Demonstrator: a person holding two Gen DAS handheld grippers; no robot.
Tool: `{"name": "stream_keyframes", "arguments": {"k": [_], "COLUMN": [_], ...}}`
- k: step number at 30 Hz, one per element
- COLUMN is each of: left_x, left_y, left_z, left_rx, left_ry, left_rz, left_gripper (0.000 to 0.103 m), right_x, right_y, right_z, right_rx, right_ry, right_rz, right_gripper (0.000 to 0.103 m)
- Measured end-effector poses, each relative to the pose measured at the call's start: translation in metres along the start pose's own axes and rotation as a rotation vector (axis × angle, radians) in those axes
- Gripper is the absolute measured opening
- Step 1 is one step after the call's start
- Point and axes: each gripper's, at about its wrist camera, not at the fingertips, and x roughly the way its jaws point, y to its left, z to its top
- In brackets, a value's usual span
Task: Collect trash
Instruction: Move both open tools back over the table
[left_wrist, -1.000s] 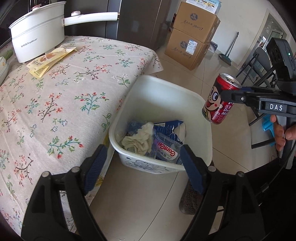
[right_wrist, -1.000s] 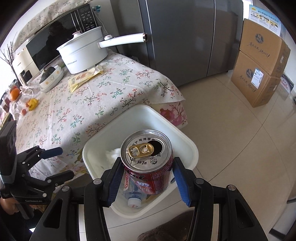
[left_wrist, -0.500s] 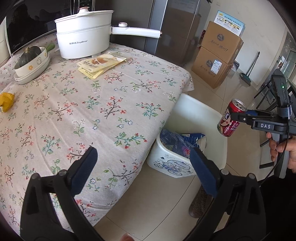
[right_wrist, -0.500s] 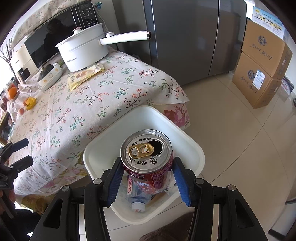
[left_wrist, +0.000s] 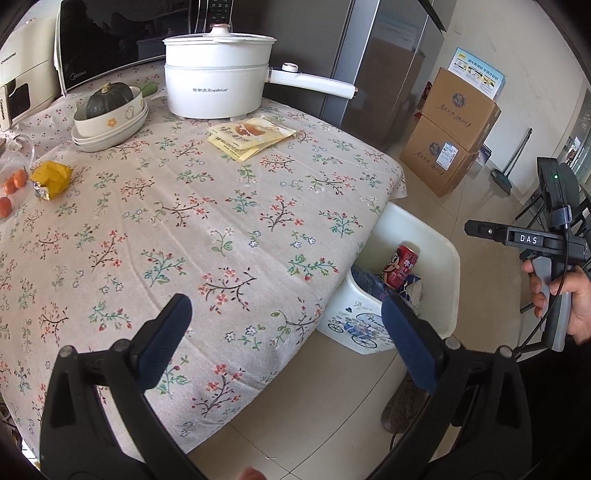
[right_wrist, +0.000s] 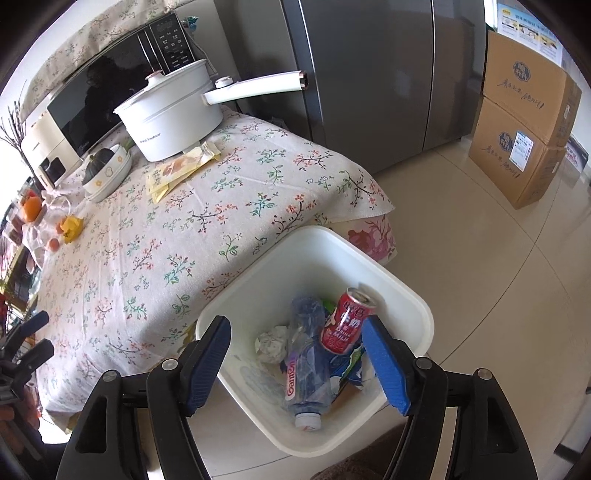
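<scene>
Right claw (right_wrist: 295, 363) has just been opening with nothing between its jaws, left claw (left_wrist: 286, 338) gapes empty too, so our can (right_wrist: 347, 321) sits in the bin (right_wrist: 406, 288), leaving, we reckon, packets (left_wrist: 251, 136) and wrapper (left_wrist: 51, 179) on the table (left_wrist: 221, 221).

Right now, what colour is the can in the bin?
Red, with white lettering; the can shows best in the right wrist view.
</scene>
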Motion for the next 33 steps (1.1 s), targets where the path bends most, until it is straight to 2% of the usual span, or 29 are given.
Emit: {"name": "stream_keyframes", "arguments": {"k": [19, 26, 33], "left_x": [-0.049, -0.064, -0.069], "left_y": [0.061, 0.096, 0.132], "left_z": [-0.011, -0.013, -0.008], "left_rx": [-0.121, -0.196, -0.248], "left_ry": [-0.088, -0.125, -0.127], "left_rz": [0.085, 0.161, 0.213], "left_gripper": [0.102, 0.102, 0.102], "right_x": [-0.027, -0.02, 0.004], "right_y": [0.071, 0.102, 0.127], "right_z": [0.043, 0.06, 0.077], "right_rx": [-0.048, -0.081, -0.093], "right_ry": [-0.169, -0.199, -0.185], "right_rz": [0.041, 0.049, 0.059], "right_gripper": [0.08, 0.081, 0.082]}}
